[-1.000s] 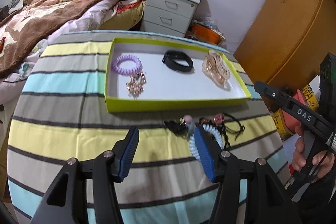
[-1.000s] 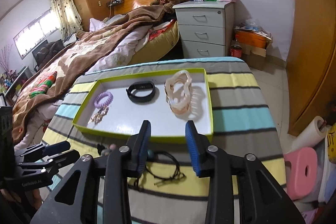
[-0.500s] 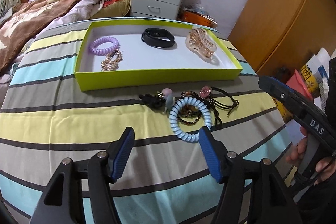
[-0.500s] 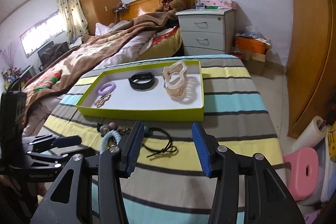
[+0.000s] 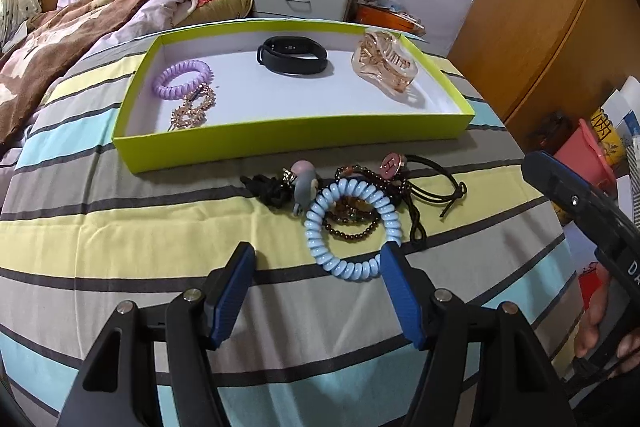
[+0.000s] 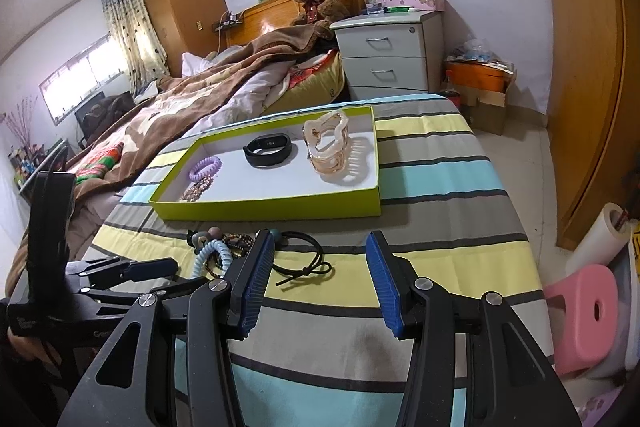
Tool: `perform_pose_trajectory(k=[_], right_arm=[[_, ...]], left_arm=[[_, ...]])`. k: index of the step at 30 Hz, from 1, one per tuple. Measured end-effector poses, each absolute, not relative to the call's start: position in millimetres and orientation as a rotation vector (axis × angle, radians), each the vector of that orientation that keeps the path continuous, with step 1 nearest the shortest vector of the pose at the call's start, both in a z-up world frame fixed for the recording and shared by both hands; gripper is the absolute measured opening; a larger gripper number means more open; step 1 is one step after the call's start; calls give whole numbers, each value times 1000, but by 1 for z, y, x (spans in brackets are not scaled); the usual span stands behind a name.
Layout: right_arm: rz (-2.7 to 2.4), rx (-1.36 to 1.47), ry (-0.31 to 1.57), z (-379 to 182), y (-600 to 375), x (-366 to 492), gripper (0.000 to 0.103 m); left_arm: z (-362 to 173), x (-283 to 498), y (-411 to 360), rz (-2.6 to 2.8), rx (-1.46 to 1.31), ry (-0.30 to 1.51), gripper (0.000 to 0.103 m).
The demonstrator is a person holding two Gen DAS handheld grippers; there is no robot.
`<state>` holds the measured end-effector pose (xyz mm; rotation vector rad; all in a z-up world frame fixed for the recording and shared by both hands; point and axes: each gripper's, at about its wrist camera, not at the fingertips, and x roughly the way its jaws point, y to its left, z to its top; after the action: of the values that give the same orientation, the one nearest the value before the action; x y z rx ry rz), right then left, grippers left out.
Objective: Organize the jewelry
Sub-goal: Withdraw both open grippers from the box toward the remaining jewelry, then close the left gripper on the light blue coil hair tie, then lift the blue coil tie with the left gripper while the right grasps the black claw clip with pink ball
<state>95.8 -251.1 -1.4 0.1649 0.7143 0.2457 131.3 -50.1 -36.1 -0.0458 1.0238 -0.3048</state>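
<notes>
On the striped cloth-covered table (image 5: 120, 227), I keep my left gripper (image 5: 316, 291) spread, fingers released, before the pale blue spiral hair tie (image 5: 352, 227) lying atop a dark beaded bracelet (image 5: 352, 223), in front of the lime-green shallow cardboard tray (image 5: 280, 141). My right gripper (image 6: 320, 283) is likewise released, empty, near the black elastic cord (image 6: 304, 263).

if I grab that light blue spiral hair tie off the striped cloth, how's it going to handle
The light blue spiral hair tie looks like coiled plastic, so it will probably squash and spring between the pads, and feel light. It lies over a dark bead bracelet and beside a black cord, so lifting it may snag or drag those along.
</notes>
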Motion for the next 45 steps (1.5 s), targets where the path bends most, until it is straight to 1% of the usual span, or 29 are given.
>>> perform_pose_trajectory(k=[6,9,11,13,14,15,16,18,20,22,35,45], right_arm=[[269,161,710,-1,-249,94,49],[265,152,708,-1,-248,94,49],[262,152,712,-2,-248,95,49],[264,157,718,-4,-248,95,49],[264,157,720,-4,-248,95,49],[263,157,723,-5,-248,95,49],[264,156,725,-5,-248,95,49],[266,155,726,-5,-246,95,49],[268,152,726,-5,-245,95,49],[268,147,730,-5,-244,94,49],[278,119,732,-1,-232,94,49],[375,13,780,-5,-180,119,49]], left_arm=[[-36,137,-49,-261,-80,1031,67],[-37,136,-50,-227,-75,1029,63],[-37,135,-52,-209,-50,1026,58],[-38,134,-54,-192,-19,1017,50],[-38,134,-54,-182,-7,1014,48],[-38,135,-54,-176,0,1012,42],[-38,135,-54,-174,4,1009,33],[-37,135,-54,-179,9,1008,23],[-37,134,-54,-173,24,1003,18],[-37,134,-51,-185,3,1004,11],[-27,121,-32,-208,-50,968,10],[-15,111,7,-159,-93,927,10]])
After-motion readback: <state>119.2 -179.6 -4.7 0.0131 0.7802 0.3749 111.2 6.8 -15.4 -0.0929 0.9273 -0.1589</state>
